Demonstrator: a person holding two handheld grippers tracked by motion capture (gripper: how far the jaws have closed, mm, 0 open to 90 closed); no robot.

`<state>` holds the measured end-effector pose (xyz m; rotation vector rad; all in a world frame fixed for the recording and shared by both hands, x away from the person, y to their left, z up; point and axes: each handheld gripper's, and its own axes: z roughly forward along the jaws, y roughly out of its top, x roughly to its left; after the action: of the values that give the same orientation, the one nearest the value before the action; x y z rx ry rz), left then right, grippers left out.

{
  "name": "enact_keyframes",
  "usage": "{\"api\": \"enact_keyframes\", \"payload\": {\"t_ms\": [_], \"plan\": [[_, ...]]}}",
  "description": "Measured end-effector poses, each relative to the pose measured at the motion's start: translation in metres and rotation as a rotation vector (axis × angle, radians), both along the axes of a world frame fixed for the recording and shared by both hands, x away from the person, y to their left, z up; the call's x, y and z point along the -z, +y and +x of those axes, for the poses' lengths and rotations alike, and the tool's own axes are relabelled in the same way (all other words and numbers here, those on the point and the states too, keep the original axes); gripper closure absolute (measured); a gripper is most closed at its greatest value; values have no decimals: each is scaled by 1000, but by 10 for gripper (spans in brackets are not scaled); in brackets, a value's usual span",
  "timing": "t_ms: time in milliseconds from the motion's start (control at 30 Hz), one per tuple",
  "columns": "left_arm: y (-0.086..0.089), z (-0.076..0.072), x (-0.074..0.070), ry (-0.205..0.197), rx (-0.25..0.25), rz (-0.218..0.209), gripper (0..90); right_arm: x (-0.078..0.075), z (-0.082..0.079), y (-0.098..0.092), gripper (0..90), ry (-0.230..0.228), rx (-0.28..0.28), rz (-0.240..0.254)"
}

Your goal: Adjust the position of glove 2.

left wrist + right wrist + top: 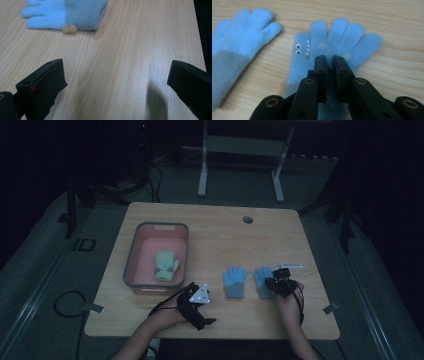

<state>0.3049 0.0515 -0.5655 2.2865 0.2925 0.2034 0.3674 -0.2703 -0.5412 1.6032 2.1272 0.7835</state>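
I see grey-rimmed pink plastic tub [131,251] near table's left edge — one pale green fleece glove [165,265] inside. Two blue fleece gloves [234,281] near front edge; right gripper [329,58] pinches one [337,42], left gripper [115,75] jaws wide apart.

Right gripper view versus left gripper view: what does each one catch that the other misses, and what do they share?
The right gripper view alone shows the right gripper nearly closed over the shark-face glove, with googly eyes and teeth on its thumb side. The left gripper view alone shows the left gripper with jaws wide apart over bare wood, plus a small tan bow at the plain blue glove's edge. Both show the plain blue glove lying flat on the wooden table.
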Motion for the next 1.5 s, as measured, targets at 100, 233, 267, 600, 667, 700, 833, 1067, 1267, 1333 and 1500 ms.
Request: {"api": "enact_keyframes", "payload": {"t_ms": [100,233,267,600,667,700,833,1067,1267,1333,1500], "plan": [[0,0,0,1,0,-1,18,0,-1,1,796,-6,-4,-8],[0,0,0,1,3,3,18,-8,0,-2,750,-15,-25,-11],[0,0,0,0,2,6,18,-11,0,-3,740,-22,-34,-13],[0,0,0,-3,2,13,18,-33,7,-34,617,-67,-226,44],[0,0,0,-3,2,13,18,-34,8,-39,618,-75,-303,52],[0,0,1,-2,2,14,18,-34,7,-40,618,-79,-334,52],[0,0,1,-1,2,14,18,-34,6,-43,623,-81,-411,43],[-1,0,1,-3,6,19,18,-25,2,-36,623,-87,-553,-15],[-1,0,1,-2,4,17,19,-14,6,-31,630,-62,-576,-61],[-1,0,1,-1,4,18,18,-11,6,-31,630,-55,-585,-75],[0,0,1,1,3,14,19,-2,9,-33,678,-42,-576,-77]]}}
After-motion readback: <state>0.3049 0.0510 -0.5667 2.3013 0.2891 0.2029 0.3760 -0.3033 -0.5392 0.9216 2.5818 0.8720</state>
